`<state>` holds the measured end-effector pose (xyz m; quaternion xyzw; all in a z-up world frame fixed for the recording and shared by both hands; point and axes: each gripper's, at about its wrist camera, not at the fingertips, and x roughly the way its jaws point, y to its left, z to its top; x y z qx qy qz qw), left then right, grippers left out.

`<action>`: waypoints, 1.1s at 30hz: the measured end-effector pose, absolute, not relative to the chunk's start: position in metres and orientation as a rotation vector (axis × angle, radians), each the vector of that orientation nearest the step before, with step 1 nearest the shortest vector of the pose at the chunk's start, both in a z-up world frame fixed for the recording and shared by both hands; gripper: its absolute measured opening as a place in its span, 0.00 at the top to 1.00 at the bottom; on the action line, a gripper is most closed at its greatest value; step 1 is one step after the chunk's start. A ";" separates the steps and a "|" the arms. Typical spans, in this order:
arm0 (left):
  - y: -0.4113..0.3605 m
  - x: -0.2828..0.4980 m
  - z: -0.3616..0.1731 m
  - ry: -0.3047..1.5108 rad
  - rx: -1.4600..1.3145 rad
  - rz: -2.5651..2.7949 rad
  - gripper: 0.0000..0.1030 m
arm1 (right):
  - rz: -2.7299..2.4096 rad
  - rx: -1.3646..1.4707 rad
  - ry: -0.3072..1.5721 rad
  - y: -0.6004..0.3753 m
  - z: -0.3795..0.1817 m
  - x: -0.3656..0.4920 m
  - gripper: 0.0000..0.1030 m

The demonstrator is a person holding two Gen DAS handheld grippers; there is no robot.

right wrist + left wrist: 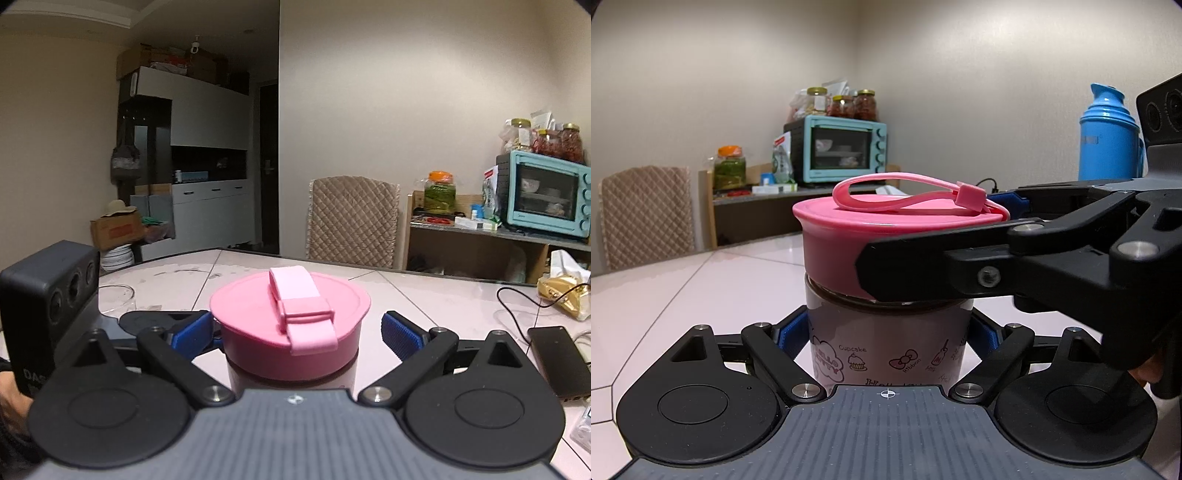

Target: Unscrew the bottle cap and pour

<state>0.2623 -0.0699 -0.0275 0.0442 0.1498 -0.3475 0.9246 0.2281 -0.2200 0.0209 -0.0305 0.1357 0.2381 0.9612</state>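
A bottle (pixel 886 343) with cartoon prints and a pink cap (pixel 831 240) with a strap loop stands on the pale table. My left gripper (pixel 888 332) is shut on the bottle's body, its blue pads pressed to both sides. My right gripper (pixel 297 332) sits around the pink cap (pixel 291 332) from the side. Its left pad (pixel 192 332) is at the cap, while its right pad (pixel 400 336) stands apart from it, so it is open. In the left wrist view the right gripper's black finger (pixel 923 269) lies across the cap's right side.
A blue thermos (pixel 1108 136) stands at the right. A phone (pixel 557 358), a cable and a snack bag (pixel 561 291) lie on the table at the right. A chair (pixel 352 218) and a shelf with a teal oven (pixel 543 192) are behind the table (pixel 665 295).
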 end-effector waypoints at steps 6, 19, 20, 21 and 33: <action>-0.070 0.262 -0.028 0.307 0.091 -0.713 0.13 | 0.466 -0.047 0.277 -0.212 0.018 0.229 0.05; -0.070 0.264 -0.027 0.308 0.090 -0.713 0.13 | 0.436 -0.045 0.256 -0.208 0.014 0.225 0.17; -0.070 0.264 -0.027 0.308 0.090 -0.713 0.13 | 0.438 -0.044 0.255 -0.208 0.014 0.225 0.17; -0.069 0.264 -0.027 0.308 0.090 -0.713 0.13 | 0.440 -0.043 0.255 -0.208 0.014 0.225 0.17; -0.070 0.264 -0.027 0.308 0.090 -0.714 0.13 | 0.587 -0.109 0.260 -0.222 0.017 0.232 0.17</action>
